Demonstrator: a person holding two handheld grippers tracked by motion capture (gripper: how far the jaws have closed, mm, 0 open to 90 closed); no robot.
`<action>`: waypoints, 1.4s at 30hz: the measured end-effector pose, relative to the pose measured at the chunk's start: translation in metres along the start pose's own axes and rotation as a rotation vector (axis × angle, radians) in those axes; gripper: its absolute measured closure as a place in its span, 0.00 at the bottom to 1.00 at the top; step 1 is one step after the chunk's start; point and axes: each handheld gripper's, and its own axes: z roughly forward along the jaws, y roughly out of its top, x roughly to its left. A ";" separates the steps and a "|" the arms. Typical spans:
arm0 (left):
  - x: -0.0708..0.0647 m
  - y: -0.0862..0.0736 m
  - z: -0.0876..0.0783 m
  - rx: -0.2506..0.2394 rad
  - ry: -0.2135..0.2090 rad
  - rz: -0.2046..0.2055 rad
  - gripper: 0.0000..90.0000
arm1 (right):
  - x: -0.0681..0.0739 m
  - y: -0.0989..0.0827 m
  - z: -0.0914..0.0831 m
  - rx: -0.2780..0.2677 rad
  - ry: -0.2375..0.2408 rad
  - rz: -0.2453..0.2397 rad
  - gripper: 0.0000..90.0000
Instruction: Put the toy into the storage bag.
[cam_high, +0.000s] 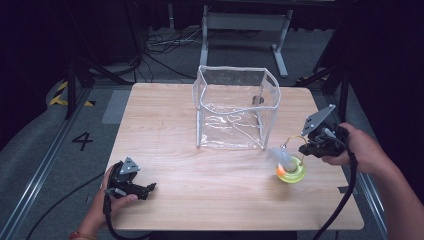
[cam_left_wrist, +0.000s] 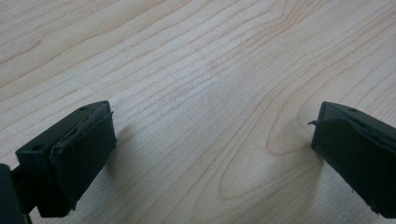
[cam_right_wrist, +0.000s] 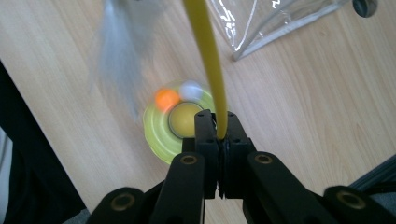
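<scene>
Right gripper (cam_right_wrist: 219, 135): fingers are pinching the yellow wand (cam_right_wrist: 208, 60).
Left gripper (cam_high: 148, 189): fingers are gaping wide, idling.
Toy (cam_high: 290, 170): sitting on the bench (cam_high: 200, 175) beside the clear bag (cam_high: 235, 107).
Risk: the thin wand is likely slipping out if tugged.

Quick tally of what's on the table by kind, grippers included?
Clear plastic bag: 1
Yellow-green ring toy with yellow wand and grey feather: 1
Balls in the toy's ring, orange ball and white ball: 2
Handheld grippers, left gripper and right gripper: 2
Total: 6
</scene>
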 end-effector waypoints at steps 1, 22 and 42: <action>0.000 0.000 0.000 0.000 0.000 0.000 0.00 | -0.003 -0.001 -0.001 -0.003 -0.006 0.010 0.98; 0.000 0.000 0.000 0.000 0.001 0.001 0.00 | -0.059 0.001 -0.053 -0.028 -0.128 0.123 0.98; 0.000 0.000 0.000 0.000 0.003 0.001 0.00 | -0.094 0.046 -0.105 -0.086 -0.212 0.138 0.98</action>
